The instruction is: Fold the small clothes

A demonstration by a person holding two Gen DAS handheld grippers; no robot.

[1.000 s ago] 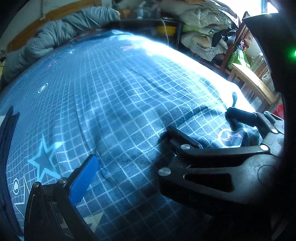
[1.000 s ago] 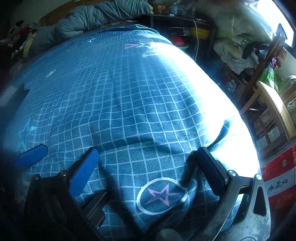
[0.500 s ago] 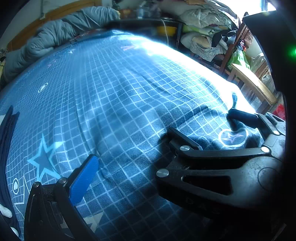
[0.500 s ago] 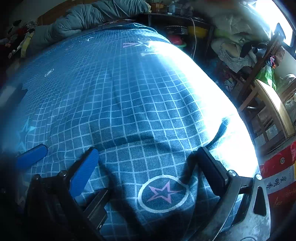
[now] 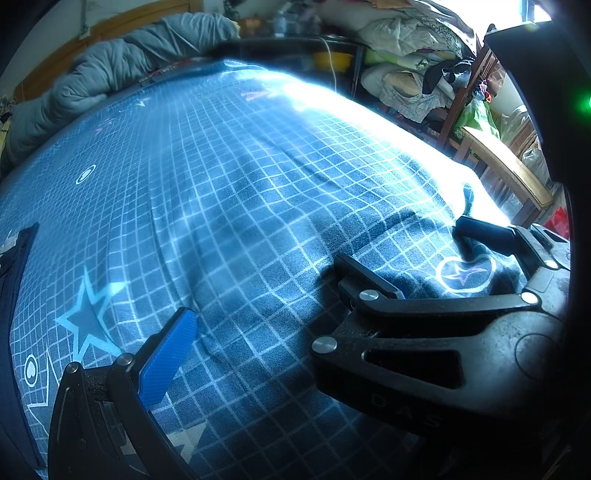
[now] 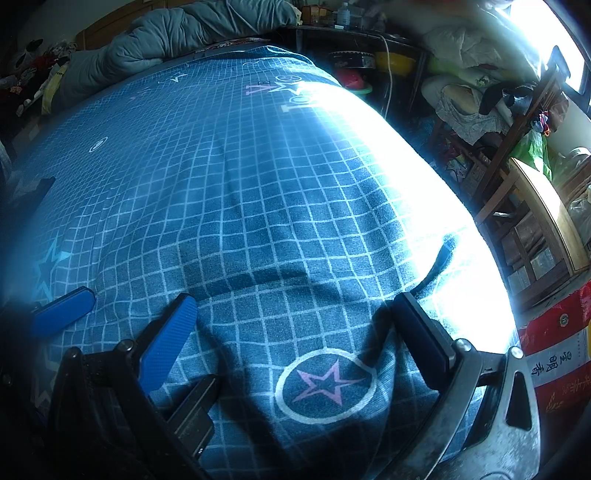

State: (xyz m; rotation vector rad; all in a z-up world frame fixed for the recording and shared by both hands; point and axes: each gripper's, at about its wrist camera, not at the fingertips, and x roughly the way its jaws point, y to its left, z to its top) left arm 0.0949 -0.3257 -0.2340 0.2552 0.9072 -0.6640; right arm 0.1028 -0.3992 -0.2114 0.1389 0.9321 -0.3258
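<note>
A dark navy garment point(image 5: 14, 295) lies at the far left edge of the left wrist view, mostly cut off. My left gripper point(image 5: 291, 325) hovers low over the blue grid bedsheet point(image 5: 240, 184); its blue left finger point(image 5: 166, 354) shows, while the right finger is hidden behind the right gripper's black body. The finger stands wide, so it reads as open and empty. My right gripper point(image 6: 295, 314) is open just above the sheet, fingers either side of a printed star circle point(image 6: 325, 384), holding nothing. It sits close to the right of the left gripper.
A rolled grey quilt point(image 6: 177, 33) lies along the bed's far end. Right of the bed stand a dark shelf with bowls point(image 6: 369, 62), piled laundry point(image 6: 469, 99) and a wooden chair point(image 6: 535, 206). Strong sunlight washes out the bed's right edge point(image 6: 424, 192).
</note>
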